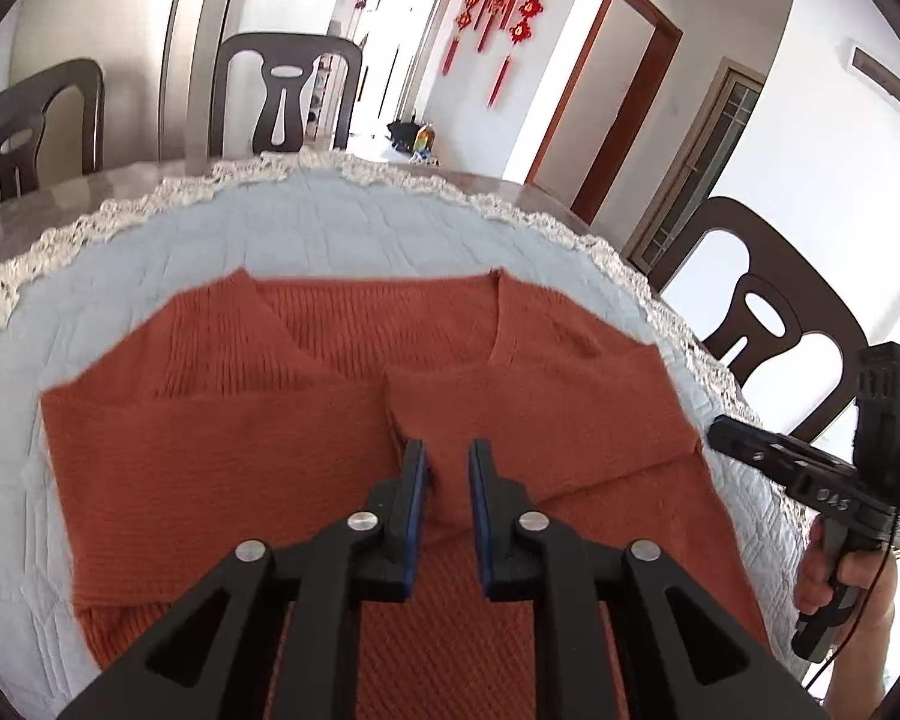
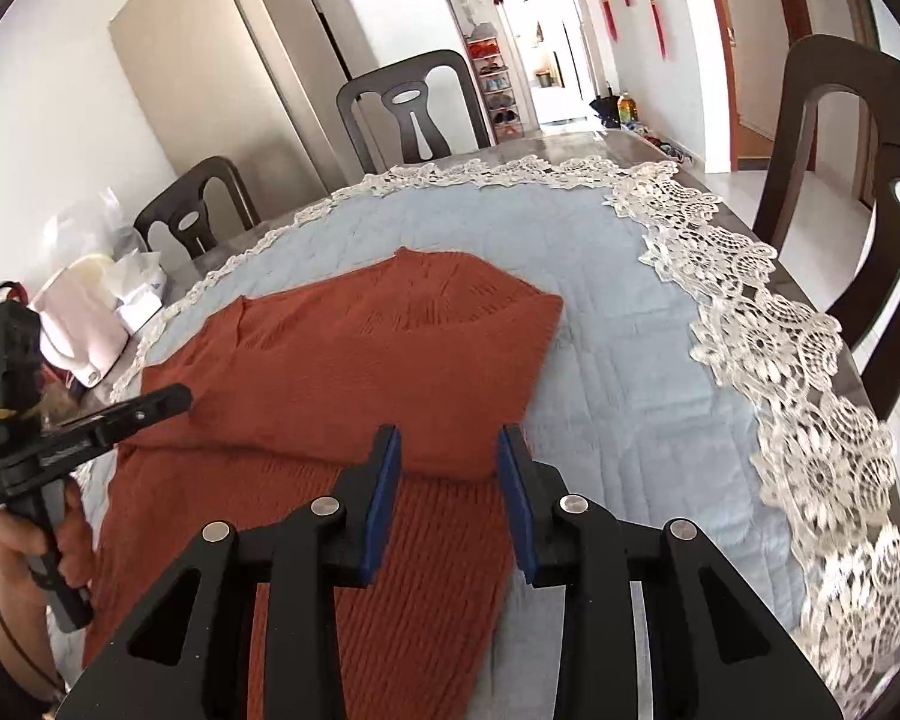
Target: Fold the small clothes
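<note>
A rust-orange knitted sweater [image 1: 282,420] lies flat on a light blue quilted cloth [image 1: 306,228], with both sleeves folded in across its front. My left gripper [image 1: 448,468] is open and empty, just above the end of the folded right sleeve [image 1: 510,420]. My right gripper [image 2: 450,456] is open and empty, over the edge of the folded sleeve [image 2: 450,396] near the sweater's right side. The sweater also shows in the right wrist view [image 2: 342,372]. The right gripper appears at the right edge of the left wrist view [image 1: 732,429], and the left gripper at the left edge of the right wrist view [image 2: 168,399].
The cloth has a white lace border [image 2: 762,324] and covers a dining table. Dark wooden chairs [image 1: 768,312] [image 2: 414,108] stand around it. A white kettle [image 2: 84,330] and tissues [image 2: 141,294] sit at the table's left end.
</note>
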